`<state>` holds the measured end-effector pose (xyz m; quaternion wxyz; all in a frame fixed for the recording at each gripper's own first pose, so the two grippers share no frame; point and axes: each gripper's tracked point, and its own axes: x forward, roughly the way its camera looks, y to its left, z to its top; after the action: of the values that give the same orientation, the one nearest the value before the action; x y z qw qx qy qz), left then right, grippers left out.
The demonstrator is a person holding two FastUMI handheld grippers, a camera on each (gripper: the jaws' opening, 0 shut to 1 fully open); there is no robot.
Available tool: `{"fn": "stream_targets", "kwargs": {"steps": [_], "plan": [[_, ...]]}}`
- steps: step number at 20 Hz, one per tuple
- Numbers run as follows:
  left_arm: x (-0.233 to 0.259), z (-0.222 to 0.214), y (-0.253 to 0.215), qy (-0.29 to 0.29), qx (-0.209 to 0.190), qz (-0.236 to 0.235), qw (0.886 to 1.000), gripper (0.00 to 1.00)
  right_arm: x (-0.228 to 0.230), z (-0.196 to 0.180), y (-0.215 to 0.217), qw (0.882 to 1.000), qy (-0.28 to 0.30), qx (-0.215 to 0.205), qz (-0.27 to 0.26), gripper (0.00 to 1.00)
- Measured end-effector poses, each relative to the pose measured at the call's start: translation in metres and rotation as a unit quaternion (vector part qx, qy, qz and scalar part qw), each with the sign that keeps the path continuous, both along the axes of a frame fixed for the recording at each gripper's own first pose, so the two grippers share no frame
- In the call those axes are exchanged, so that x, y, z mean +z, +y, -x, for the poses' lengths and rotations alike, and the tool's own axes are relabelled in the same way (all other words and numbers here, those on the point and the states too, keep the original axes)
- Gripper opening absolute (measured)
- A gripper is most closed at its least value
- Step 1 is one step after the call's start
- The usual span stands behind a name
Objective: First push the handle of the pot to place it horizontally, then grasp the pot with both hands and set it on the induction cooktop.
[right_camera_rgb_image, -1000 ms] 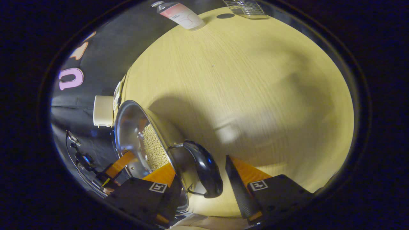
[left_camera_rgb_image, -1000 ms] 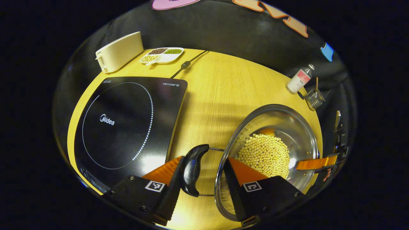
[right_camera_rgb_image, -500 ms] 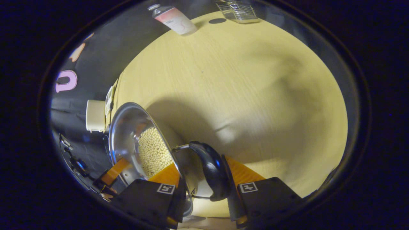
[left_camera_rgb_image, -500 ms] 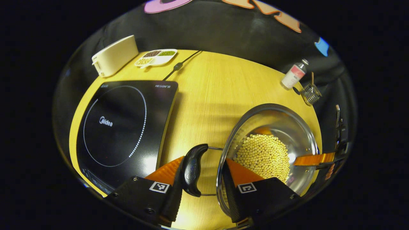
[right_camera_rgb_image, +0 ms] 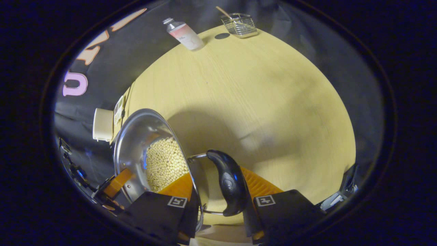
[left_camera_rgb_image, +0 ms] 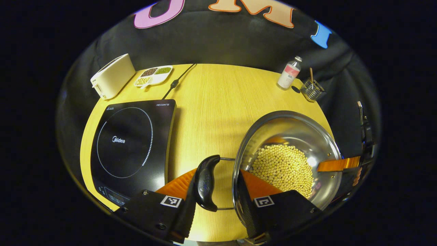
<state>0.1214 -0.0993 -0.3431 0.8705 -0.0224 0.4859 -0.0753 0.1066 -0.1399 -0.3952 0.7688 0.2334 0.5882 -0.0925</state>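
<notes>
A: While the pot (left_camera_rgb_image: pixel 290 160) of beans hangs above the table (left_camera_rgb_image: pixel 218 102), right of the cooktop (left_camera_rgb_image: pixel 131 145), are both handles clamped?

B: Left gripper (left_camera_rgb_image: pixel 215 201) and right gripper (right_camera_rgb_image: pixel 218 203) each straddle handle and rim, apparently gripping. Carry level; cloth wall behind

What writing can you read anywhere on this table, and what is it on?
"Midea": centre of the cooktop.
"HEGON": cooktop's far right corner; the mark after it is unclear.
Bottle label: too small to read.
Pot handle logo: blurred.
</notes>
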Motion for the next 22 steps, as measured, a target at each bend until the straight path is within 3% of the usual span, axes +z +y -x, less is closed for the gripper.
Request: {"fn": "stream_targets", "kwargs": {"steps": [5,10,11,12,14,15,16,19,20,22], "plan": [[0.024,0.019,0.044,0.014,-0.015,-0.013,1.0,0.63,0.021,0.022,0.048,1.0,-0.015,-0.001,0.008,0.58],[0.049,0.016,0.118,-0.003,-0.03,-0.013,0.999,0.62,0.039,0.028,0.127,0.999,-0.031,-0.018,0.007,0.58],[0.051,0.016,0.135,-0.003,-0.029,-0.013,1.0,0.62,0.041,0.026,0.146,0.999,-0.033,-0.019,0.006,0.64],[0.053,0.013,0.152,-0.005,-0.029,-0.013,0.999,0.62,0.042,0.025,0.164,0.999,-0.035,-0.018,0.005,0.51],[0.054,0.006,0.187,-0.009,-0.02,-0.017,1.0,0.62,0.041,0.016,0.199,0.999,-0.043,-0.014,0.001,0.51],[0.052,0.004,0.203,-0.01,-0.013,-0.019,1.0,0.62,0.042,0.01,0.215,0.999,-0.048,-0.009,-0.001,0.57],[0.051,0.002,0.219,-0.01,-0.006,-0.02,1.0,0.63,0.044,0.002,0.232,0.999,-0.055,-0.003,-0.001,0.51],[0.047,-0.007,0.261,-0.012,0.015,-0.024,1.0,0.63,0.044,-0.019,0.274,0.998,-0.069,0.008,0.003,0.49],[0.046,-0.011,0.273,-0.016,0.018,-0.029,0.999,0.62,0.039,-0.025,0.287,0.997,-0.07,0.013,0.006,0.56],[0.044,-0.025,0.298,-0.035,0.017,-0.044,0.998,0.62,0.027,-0.032,0.31,0.998,-0.06,0.032,0.012,0.55]]}}
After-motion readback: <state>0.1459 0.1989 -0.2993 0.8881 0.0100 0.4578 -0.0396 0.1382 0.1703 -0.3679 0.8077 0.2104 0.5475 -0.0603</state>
